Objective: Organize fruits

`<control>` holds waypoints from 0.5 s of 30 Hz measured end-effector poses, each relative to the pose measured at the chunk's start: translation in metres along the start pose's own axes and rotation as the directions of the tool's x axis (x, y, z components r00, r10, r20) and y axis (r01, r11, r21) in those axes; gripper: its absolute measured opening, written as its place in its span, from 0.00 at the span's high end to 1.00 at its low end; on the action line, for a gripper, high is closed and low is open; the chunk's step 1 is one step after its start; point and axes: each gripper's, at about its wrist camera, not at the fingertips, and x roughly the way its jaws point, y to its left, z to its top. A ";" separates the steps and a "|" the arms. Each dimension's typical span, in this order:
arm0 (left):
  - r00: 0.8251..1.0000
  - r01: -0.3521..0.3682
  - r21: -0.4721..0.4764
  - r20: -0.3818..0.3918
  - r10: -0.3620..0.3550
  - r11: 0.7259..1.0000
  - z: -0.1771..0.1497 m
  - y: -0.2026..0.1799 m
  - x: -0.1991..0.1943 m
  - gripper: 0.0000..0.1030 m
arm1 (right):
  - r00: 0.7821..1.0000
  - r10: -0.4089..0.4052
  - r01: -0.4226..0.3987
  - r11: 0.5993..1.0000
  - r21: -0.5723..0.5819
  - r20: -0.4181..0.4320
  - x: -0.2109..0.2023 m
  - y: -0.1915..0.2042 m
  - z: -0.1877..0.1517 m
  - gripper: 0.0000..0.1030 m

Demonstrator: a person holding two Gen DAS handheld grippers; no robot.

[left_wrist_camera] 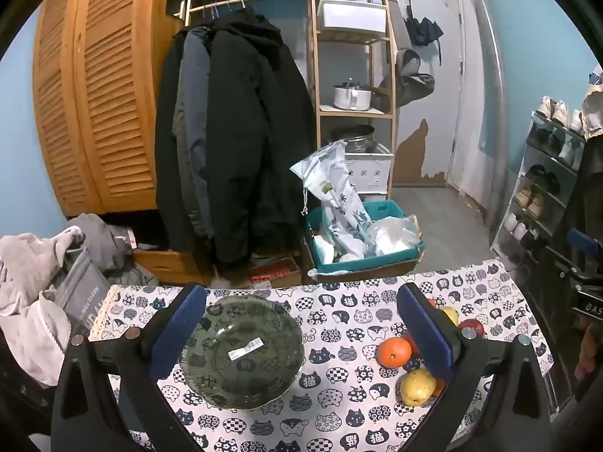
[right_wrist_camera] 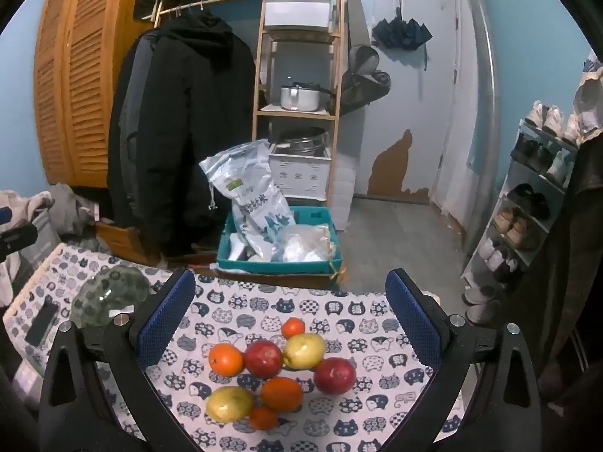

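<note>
Progress: you are looking at a task barely begun, judging by the layout; the glass bowl (left_wrist_camera: pixel 241 352) is sitting empty on the cat-print tablecloth (left_wrist_camera: pixel 339 406), and no fruit is lying in it.
Remaining: you are facing all eight loose pieces, among them the orange (right_wrist_camera: pixel 226 358), two red apples (right_wrist_camera: pixel 263 358) (right_wrist_camera: pixel 334 375) and a yellow pear (right_wrist_camera: pixel 304 350).
Left gripper (left_wrist_camera: pixel 301 335): you are holding it spread wide and empty, with the bowl lying between its fingers, nearer the left one.
Right gripper (right_wrist_camera: pixel 290 326): you are holding it wide and empty too, hovering over the fruit cluster, which is lying between the fingers and touching neither.
Bowl to fruit: the bowl is standing apart, to the left of the cluster.
</note>
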 end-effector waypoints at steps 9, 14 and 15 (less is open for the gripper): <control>1.000 0.007 -0.006 -0.002 -0.007 1.000 0.002 0.001 -0.002 0.01 | 1.000 0.005 -0.005 1.000 -0.001 -0.005 0.001 -0.002 0.000 0.04; 1.000 0.002 0.002 0.002 -0.002 1.000 0.000 0.001 -0.001 0.01 | 1.000 0.028 -0.028 1.000 0.000 0.010 -0.004 -0.001 -0.001 0.04; 1.000 0.001 0.001 0.000 -0.001 1.000 0.000 0.001 -0.001 0.01 | 1.000 0.024 -0.024 1.000 -0.003 0.009 -0.004 0.000 0.000 0.04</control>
